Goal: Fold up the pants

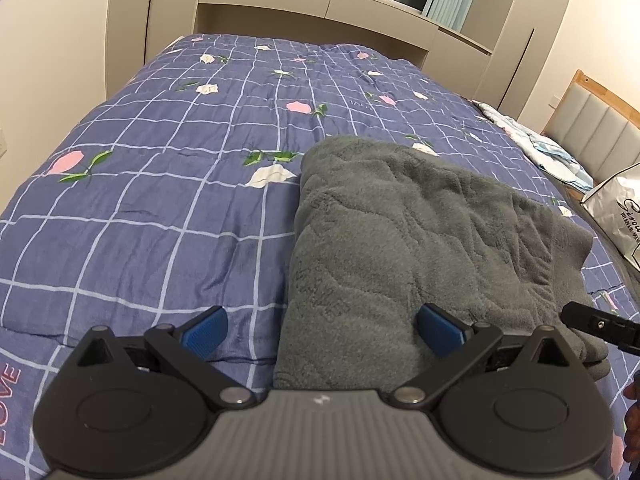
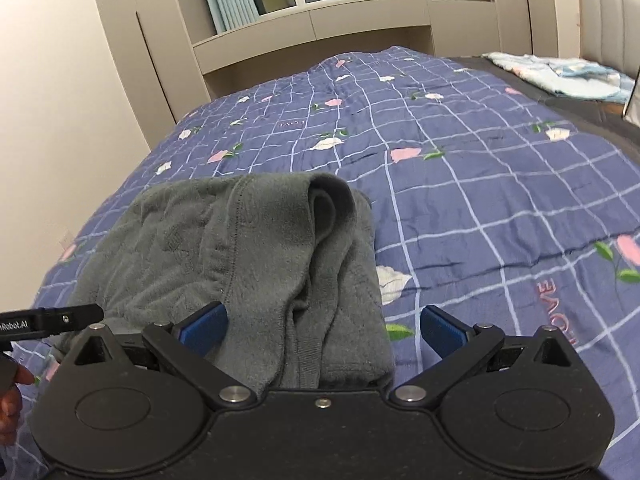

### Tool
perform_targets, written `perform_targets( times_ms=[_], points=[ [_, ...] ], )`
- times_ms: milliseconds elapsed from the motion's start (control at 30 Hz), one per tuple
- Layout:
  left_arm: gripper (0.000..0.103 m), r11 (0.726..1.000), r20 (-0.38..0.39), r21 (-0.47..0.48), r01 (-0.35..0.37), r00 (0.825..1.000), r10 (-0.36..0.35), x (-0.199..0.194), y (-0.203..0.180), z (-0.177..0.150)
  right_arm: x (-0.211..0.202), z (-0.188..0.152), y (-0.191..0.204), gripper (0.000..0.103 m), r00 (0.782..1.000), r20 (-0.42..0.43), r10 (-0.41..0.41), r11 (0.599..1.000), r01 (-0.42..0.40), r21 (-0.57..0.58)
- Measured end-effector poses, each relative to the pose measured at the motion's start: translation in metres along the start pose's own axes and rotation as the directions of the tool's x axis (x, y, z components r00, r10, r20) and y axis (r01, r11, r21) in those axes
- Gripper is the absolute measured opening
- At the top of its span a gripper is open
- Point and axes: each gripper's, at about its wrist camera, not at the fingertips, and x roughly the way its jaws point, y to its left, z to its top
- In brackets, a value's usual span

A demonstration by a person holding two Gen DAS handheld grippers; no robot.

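The bed's blue checked quilt (image 1: pixel 168 184) with its rose print fills both views and runs off the frame at 9 o'clock and 6 o'clock, so its near edge cannot be seen. On it lie the grey fleece pants (image 1: pixel 420 240), folded into a thick stacked bundle: in the left wrist view they sit from the centre toward 4 o'clock, in the right wrist view from the centre toward 8 o'clock. Their near end is hidden behind each gripper's body, and how many layers the stack has is hard to tell.

A padded headboard (image 1: pixel 600 124) is cut off at 3 o'clock, and a pale blue bedding piece (image 2: pixel 560 74) lies crumpled at 2 o'clock in the right wrist view.

A white printed bag (image 1: pixel 620 216) shows only its corner at 3 o'clock; what it holds cannot be seen.

The left gripper (image 1: pixel 322 334) has its jaws spread wide with nothing between them, one blue pad over the quilt, the other over the pants. The right gripper (image 2: pixel 322 330) is likewise spread wide and empty, straddling the bundle's right edge.

A hand (image 2: pixel 10 404) is barely visible at 8 o'clock.
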Motion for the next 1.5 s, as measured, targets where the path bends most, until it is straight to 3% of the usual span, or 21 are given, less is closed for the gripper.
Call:
perform_targets(
  times_ms=[267, 467, 600, 700, 833, 1100, 1267, 1367, 1500],
  points=[
    [0.103, 0.999, 0.019, -0.018, 0.050, 0.999, -0.050, 0.010, 0.010, 0.026, 0.011, 0.028, -0.015, 0.103, 0.991, 0.038, 0.132, 0.991, -0.131, -0.015],
    [0.103, 0.990, -0.043, -0.055, 0.129, 0.990, -0.131, 0.039, 0.019, 0.041, 0.047, 0.045, -0.031, 0.103, 0.975, -0.034, 0.219, 0.976, -0.218, 0.025],
    [0.103, 0.980, -0.103, -0.106, 0.167, 0.979, -0.178, 0.054, 0.026, 0.042, 0.068, 0.044, -0.039, 0.103, 0.954, -0.102, 0.283, 0.957, -0.273, 0.096],
    [0.103, 0.964, -0.147, -0.181, 0.196, 0.964, -0.223, 0.061, 0.037, 0.041, 0.075, 0.040, -0.044, 0.103, 0.941, -0.107, 0.320, 0.943, -0.305, 0.135],
    [0.103, 0.956, -0.185, -0.215, 0.200, 0.953, -0.241, 0.067, 0.043, 0.043, 0.075, 0.038, -0.044, 0.103, 0.934, -0.116, 0.337, 0.937, -0.320, 0.143],
    [0.103, 0.967, -0.213, -0.191, 0.171, 0.954, -0.210, 0.068, 0.038, 0.049, 0.072, 0.037, -0.033, 0.103, 0.948, -0.107, 0.301, 0.948, -0.285, 0.141],
    [0.103, 0.963, -0.242, -0.195, 0.187, 0.942, -0.232, 0.068, 0.034, 0.051, 0.070, 0.035, -0.032, 0.099, 0.951, -0.102, 0.292, 0.950, -0.276, 0.148],
    [0.087, 0.966, -0.238, -0.141, 0.215, 0.940, -0.244, 0.064, 0.023, 0.052, 0.068, 0.036, -0.031, 0.093, 0.951, -0.101, 0.293, 0.950, -0.277, 0.146],
    [0.077, 0.975, -0.246, -0.101, 0.196, 0.945, -0.216, 0.059, 0.013, 0.057, 0.062, 0.037, -0.030, 0.082, 0.952, -0.095, 0.292, 0.951, -0.279, 0.135]
  ],
)
